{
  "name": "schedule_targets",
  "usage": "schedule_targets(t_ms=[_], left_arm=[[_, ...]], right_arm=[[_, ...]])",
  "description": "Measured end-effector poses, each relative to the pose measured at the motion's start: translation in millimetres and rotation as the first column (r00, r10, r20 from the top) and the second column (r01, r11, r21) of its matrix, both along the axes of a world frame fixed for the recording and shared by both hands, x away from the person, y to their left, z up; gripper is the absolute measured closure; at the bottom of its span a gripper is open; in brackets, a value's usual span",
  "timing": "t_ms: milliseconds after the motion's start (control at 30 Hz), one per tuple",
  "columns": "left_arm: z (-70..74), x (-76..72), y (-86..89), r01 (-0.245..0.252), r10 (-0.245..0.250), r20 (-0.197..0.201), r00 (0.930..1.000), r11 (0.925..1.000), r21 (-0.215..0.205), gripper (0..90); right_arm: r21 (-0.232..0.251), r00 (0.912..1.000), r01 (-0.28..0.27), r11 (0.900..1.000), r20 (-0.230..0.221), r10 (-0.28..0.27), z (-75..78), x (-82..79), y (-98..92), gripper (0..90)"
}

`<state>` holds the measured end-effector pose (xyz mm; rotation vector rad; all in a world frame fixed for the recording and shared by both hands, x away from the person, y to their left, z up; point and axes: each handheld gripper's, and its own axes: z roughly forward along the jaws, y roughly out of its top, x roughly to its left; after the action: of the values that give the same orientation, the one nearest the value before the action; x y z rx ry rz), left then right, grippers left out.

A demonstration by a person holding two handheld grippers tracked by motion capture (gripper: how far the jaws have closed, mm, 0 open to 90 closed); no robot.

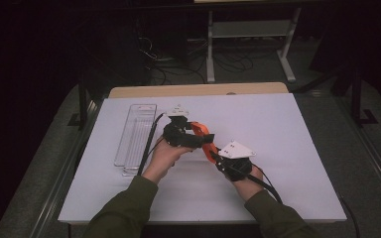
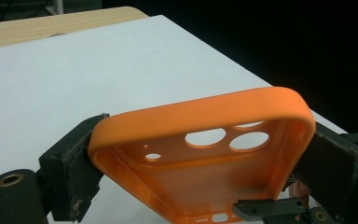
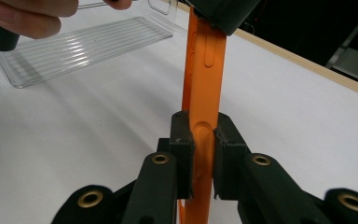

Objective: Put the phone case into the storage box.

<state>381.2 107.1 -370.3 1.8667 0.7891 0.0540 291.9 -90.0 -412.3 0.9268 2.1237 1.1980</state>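
A: What is the right gripper [image 3: 200, 154] doing?

B: Its two black jaws are pressed together on the thin side edge of the orange phone case [image 3: 204, 88]. In the right gripper view the case stands on edge between the pads and runs up and away from them.

A: And the left gripper [image 2: 200, 163]?

B: It spans the case across its width. In the left gripper view one pad touches the left rim of the case [image 2: 205, 154] and the other sits against the right rim, at the end with the camera holes. The pads look to be in contact on both sides, so it is clamped on the case too.

A: So where is the case on the table?

B: In the high view the phone case [image 1: 204, 138] is held above the white table [image 1: 287, 148], about the middle of it, between the two grippers. The left gripper [image 1: 191, 133] has the far end, and the right gripper [image 1: 217, 157] has the near end, a little to the right. The case hangs clear of the tabletop.

A: Anything else around?

B: A clear plastic tray [image 1: 135, 139] lies on the table to the left of the left hand [image 1: 164, 154], its long side running near to far. A black cable from the left gripper passes along its right edge. The right hand [image 1: 245, 182] is nearer the front edge of the table.
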Motion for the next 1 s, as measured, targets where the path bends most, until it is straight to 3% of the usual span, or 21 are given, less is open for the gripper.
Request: schedule_targets(t_ms=[600, 900, 1000], left_arm=[[3.4, -2.8, 0.6, 0.003, -0.003, 0.021, 0.9998, 1.0, -0.007, 14.0], [3.2, -4.6, -1.9, 0.009, -0.008, 0.023, 0.9997, 0.9999, -0.008, 15.8], [3.5, -4.6, -1.2, 0.01, -0.011, 0.03, 0.9995, 0.9999, 0.007, 16.0]], right_arm=[[-0.01, 1.0, -0.005, 1.0, 0.0, 0.005, -0.7, 0.1, 0.6, 76.0], [-0.02, 0.9999, -0.016, 1.0, -0.004, 0.016, -1.7, 0.3, 2.4, 70.5], [-0.016, 0.9999, -0.012, 1.0, -0.004, 0.012, -1.5, 0.9, 1.5, 62.2]])
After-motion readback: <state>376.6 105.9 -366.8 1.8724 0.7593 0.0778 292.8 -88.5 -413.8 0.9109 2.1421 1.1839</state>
